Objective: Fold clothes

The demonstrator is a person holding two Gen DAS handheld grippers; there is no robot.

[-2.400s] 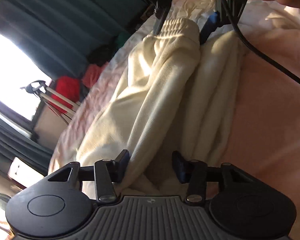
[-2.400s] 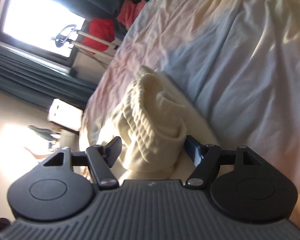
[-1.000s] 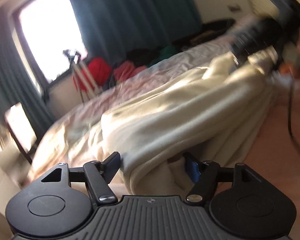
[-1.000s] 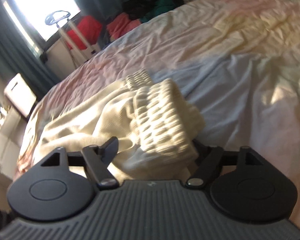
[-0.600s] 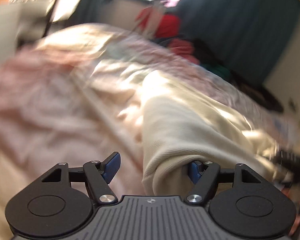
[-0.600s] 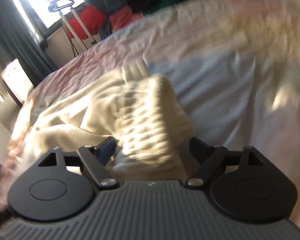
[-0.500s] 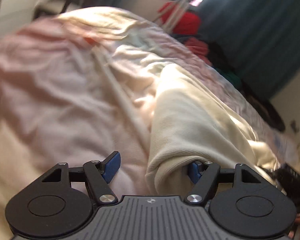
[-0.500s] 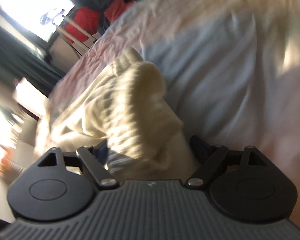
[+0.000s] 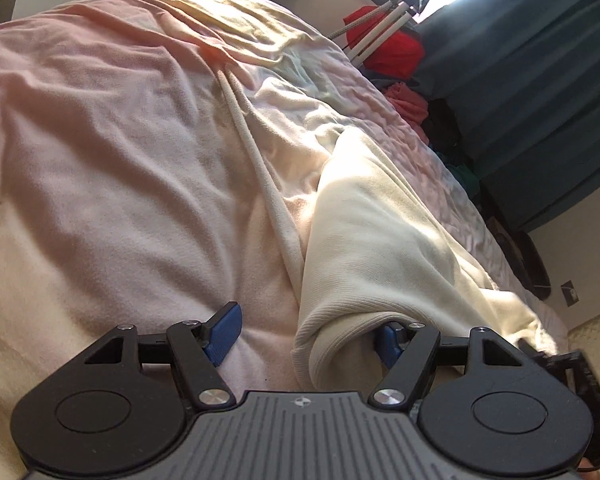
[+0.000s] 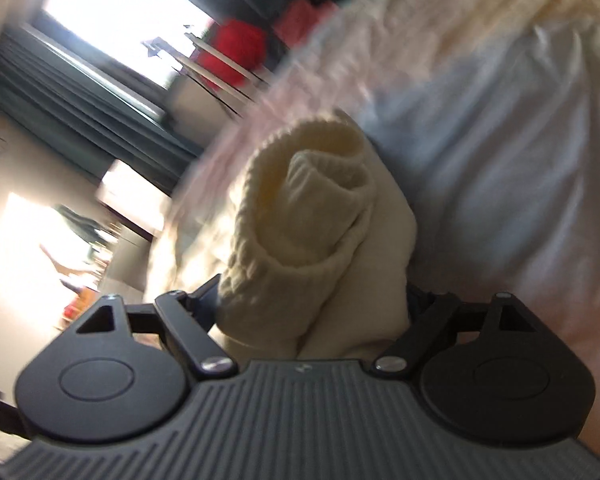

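Now we hold the cream garment [image 9: 372, 240] at both ends, and it lies on the bed [image 9: 100, 152] as a long roll of cloth. Our left gripper [image 9: 310, 332] has its jaws set wide; the hem end sits against the right jaw, while the left jaw stands bare over the sheet, so we judge it spread rather than clamped. Our right gripper [image 10: 314, 304] has the ribbed cuff [image 10: 300, 208] bunched between its jaws, both pressed into the cloth, so we read it as gripping. From the left gripper the garment runs forward and to the right, toward the dark curtain [image 9: 540, 100], its long axis slanting away from us. A white cord [image 9: 256, 160] trails just beside the garment, on the side away from the curtain. That axis is what the coming fold turns on, we think: the cuffed end would travel along it toward the hem, and the left gripper is nearer the hem, though its hold looks slack.
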